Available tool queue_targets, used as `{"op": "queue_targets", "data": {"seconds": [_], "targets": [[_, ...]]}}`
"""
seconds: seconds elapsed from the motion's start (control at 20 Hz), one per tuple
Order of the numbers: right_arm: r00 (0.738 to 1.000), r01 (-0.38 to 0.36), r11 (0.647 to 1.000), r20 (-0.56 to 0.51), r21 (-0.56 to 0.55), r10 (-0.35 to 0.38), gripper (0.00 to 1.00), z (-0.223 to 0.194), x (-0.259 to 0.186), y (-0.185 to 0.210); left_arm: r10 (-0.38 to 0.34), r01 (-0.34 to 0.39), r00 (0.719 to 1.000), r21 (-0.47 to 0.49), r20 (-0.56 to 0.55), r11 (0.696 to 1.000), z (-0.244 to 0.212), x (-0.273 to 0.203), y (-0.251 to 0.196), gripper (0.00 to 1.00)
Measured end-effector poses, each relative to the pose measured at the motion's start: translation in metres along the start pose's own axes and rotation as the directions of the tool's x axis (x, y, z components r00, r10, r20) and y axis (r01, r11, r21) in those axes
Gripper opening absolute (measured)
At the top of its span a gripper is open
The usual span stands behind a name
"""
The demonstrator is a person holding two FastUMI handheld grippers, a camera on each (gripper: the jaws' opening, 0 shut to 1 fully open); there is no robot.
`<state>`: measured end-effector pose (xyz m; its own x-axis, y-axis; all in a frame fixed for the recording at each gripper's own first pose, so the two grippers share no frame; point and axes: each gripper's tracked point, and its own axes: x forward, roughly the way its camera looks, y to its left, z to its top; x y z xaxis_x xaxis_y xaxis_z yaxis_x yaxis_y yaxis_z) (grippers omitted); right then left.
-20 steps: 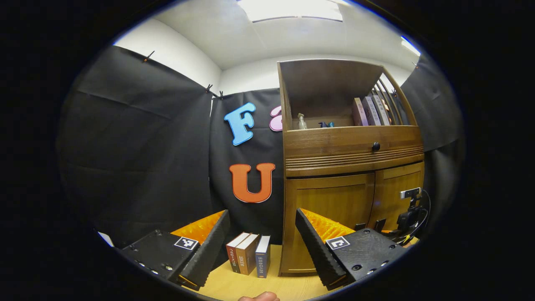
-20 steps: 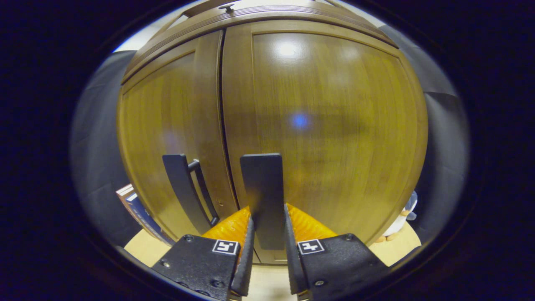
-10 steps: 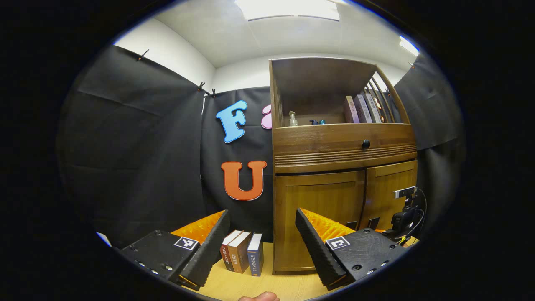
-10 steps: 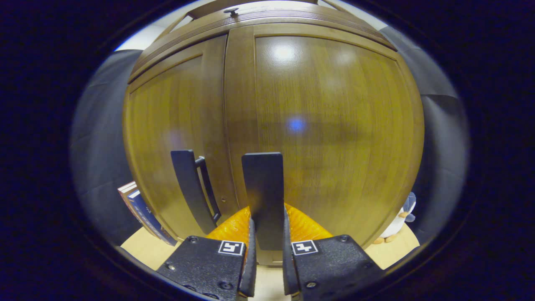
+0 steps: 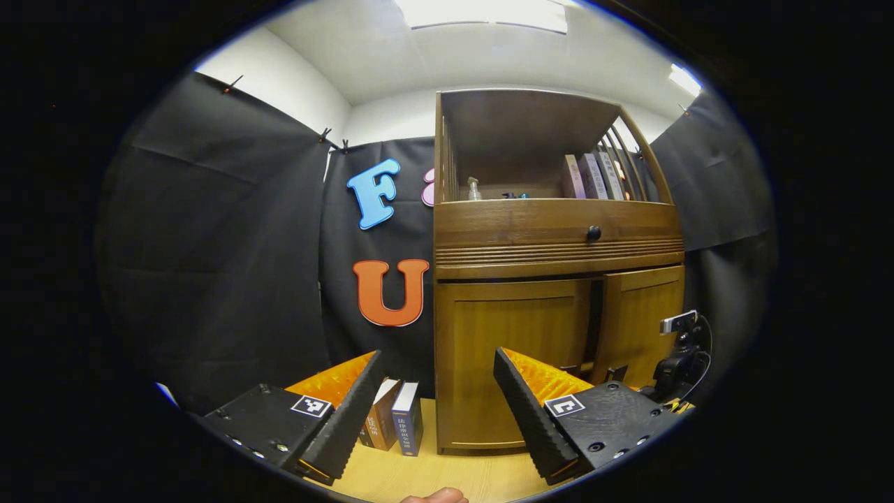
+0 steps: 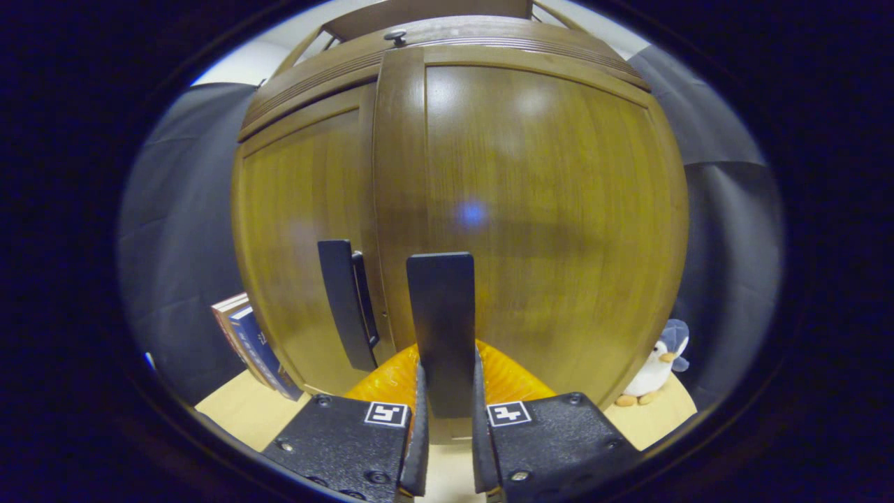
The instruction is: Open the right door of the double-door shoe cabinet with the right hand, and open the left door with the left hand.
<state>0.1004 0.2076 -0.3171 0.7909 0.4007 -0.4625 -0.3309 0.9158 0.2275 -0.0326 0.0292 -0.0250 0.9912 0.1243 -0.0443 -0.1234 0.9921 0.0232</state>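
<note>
Books (image 5: pixel 394 423) stand upright on the wooden floor (image 5: pixel 426 475); a penguin plush toy (image 6: pixel 653 367) sits near the black cloth wall (image 5: pixel 223 265).

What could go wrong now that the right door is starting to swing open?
1. The right hand-held gripper is shut on the right handle, a thin flat bar; pulling off-axis as the right door swings might let it slip out.
2. A penguin toy stands on the floor beside that door; a wide swing may knock it.
3. The left hand-held gripper hangs open, well back from the left door, near the books, which it might clip on approach.
</note>
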Motion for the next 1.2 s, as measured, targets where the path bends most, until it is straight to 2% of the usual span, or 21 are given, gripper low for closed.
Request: {"op": "queue_targets", "data": {"seconds": [0.1,0.15,0.2,0.3,0.35,0.4,0.8,0.95,1.2], "targets": [[1.000,-0.004,1.000,0.006,0.000,0.004,0.28,0.001,0.002,0.000,-0.017,0.017,1.000,0.006,-0.006,1.000,0.001,0.000,-0.007,0.95],[1.000,-0.006,1.000,0.007,0.000,0.006,0.28,-0.001,0.002,0.001,-0.021,0.021,1.000,0.010,-0.005,1.000,0.002,0.000,-0.010,1.00],[1.000,-0.009,1.000,0.004,0.000,0.009,0.28,-0.001,0.002,0.001,-0.024,0.024,1.000,0.011,-0.004,1.000,0.002,0.000,-0.012,0.95],[1.000,-0.014,1.000,0.001,0.001,0.014,0.28,-0.001,0.001,0.001,-0.040,0.040,0.999,0.003,-0.007,0.999,0.002,0.000,-0.021,0.95],[1.000,-0.015,1.000,0.003,0.000,0.015,0.28,-0.001,0.001,0.001,-0.048,0.048,0.999,-0.002,-0.010,0.999,0.002,0.000,-0.024,1.00],[1.000,-0.014,1.000,0.005,0.000,0.014,0.28,-0.001,0.002,0.001,-0.055,0.055,0.998,-0.004,-0.014,0.998,0.002,0.000,-0.028,0.95],[1.000,0.003,1.000,0.009,0.012,-0.003,0.28,0.000,0.003,0.000,-0.111,0.112,0.994,0.011,-0.018,0.994,0.005,-0.007,-0.053,0.94],[1.000,0.010,1.000,0.004,0.012,-0.010,0.28,-0.001,0.002,-0.001,-0.110,0.110,0.994,-0.006,-0.021,0.994,0.000,-0.006,-0.057,0.95],[1.000,0.021,1.000,0.004,0.005,-0.021,0.28,0.001,0.003,-0.001,-0.157,0.157,0.987,-0.026,-0.028,0.987,0.000,-0.003,-0.081,0.95]]}}
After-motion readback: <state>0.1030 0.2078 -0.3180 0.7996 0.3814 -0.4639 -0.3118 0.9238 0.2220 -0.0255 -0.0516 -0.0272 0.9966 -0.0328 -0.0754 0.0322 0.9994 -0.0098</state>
